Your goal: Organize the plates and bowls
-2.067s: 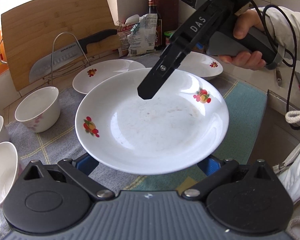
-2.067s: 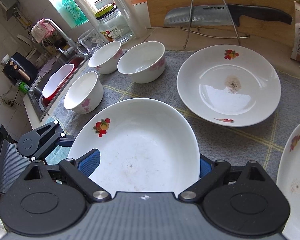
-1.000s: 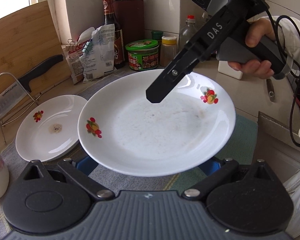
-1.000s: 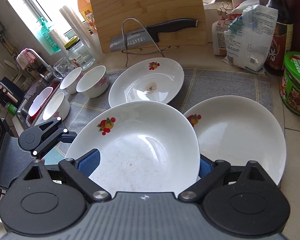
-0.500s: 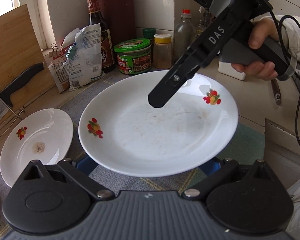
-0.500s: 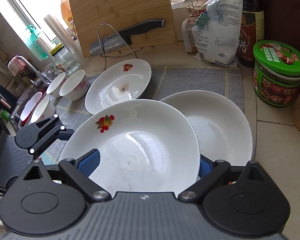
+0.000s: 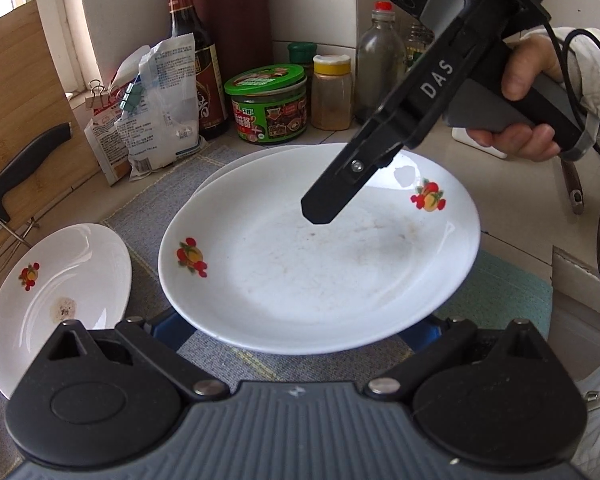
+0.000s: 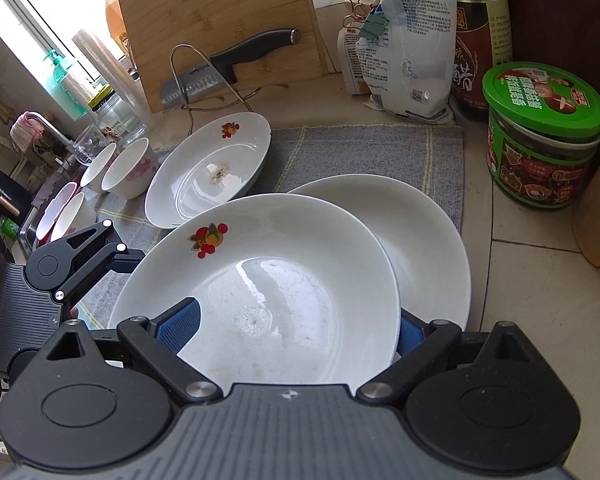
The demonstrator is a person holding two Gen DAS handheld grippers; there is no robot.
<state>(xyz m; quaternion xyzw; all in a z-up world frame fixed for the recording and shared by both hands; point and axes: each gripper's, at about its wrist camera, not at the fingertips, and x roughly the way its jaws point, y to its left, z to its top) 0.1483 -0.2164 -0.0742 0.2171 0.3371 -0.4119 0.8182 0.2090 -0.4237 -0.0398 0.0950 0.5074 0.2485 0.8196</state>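
White round fruit-print plate (image 8: 284,280) roughly level above second plate (image 8: 428,248) | I see both left gripper (image 7: 300,334) and right gripper (image 8: 296,332) wide-spread, gripping its opposite rims.

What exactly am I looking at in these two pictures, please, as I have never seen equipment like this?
No robot here: a person holds a pistol-grip tool with two fingers in each hand, and each tool carries a fisheye camera that looks along its own fingers. The dark shape at the bottom of each picture is that tool's body.

Both tools grip one white plate by opposite rims. The left view shows the right gripper reaching over the plate's far rim, with the person's hand on its handle. In the right view, the left gripper sits at the plate's left edge.

The held plate hangs over a second plate on a grey mat. A stained plate and bowls lie to the left. Jars, bottles, a knife and a cutting board stand behind.
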